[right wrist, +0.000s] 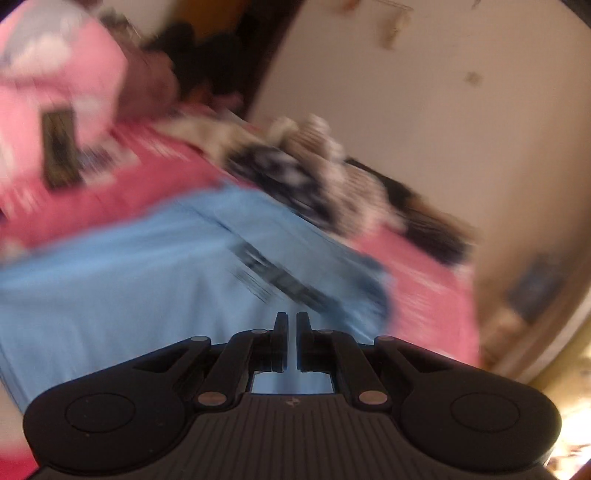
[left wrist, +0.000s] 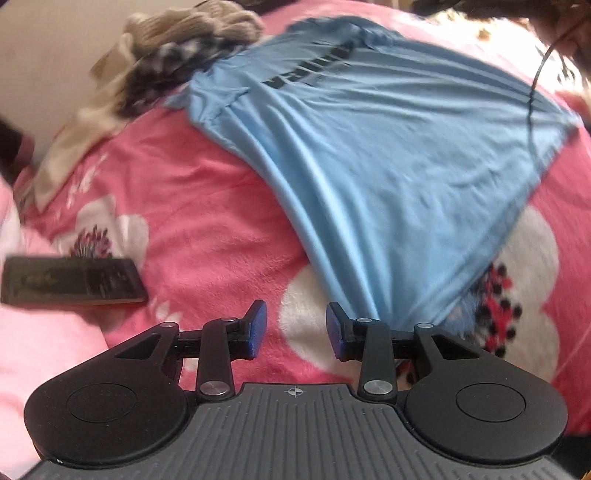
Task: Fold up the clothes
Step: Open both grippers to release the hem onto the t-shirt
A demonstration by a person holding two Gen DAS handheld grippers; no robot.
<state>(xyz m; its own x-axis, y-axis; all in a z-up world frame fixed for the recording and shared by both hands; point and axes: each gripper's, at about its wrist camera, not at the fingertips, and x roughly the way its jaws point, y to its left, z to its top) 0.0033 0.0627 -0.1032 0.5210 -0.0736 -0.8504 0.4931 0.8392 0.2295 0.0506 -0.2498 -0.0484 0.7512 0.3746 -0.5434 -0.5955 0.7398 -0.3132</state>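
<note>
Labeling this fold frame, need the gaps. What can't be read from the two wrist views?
- Black print on the blue shirt: left wrist view shows it inverted and soft; right wrist view smears it with motion blur.
- Right gripper: shirt shows through the narrow slit between its fingers; whether cloth is pinched can't be told.
- Clothes pile: blurred in both views, items inseparable.
- Dark flat thing on the blanket: label too blurred.

Light blue T-shirt (left wrist: 388, 155) with black lettering; pink blanket (left wrist: 207, 221) with white flowers; beige knit (left wrist: 192, 22); black-and-white checked cloth (left wrist: 166, 70); dark booklet (left wrist: 70, 280)
</note>
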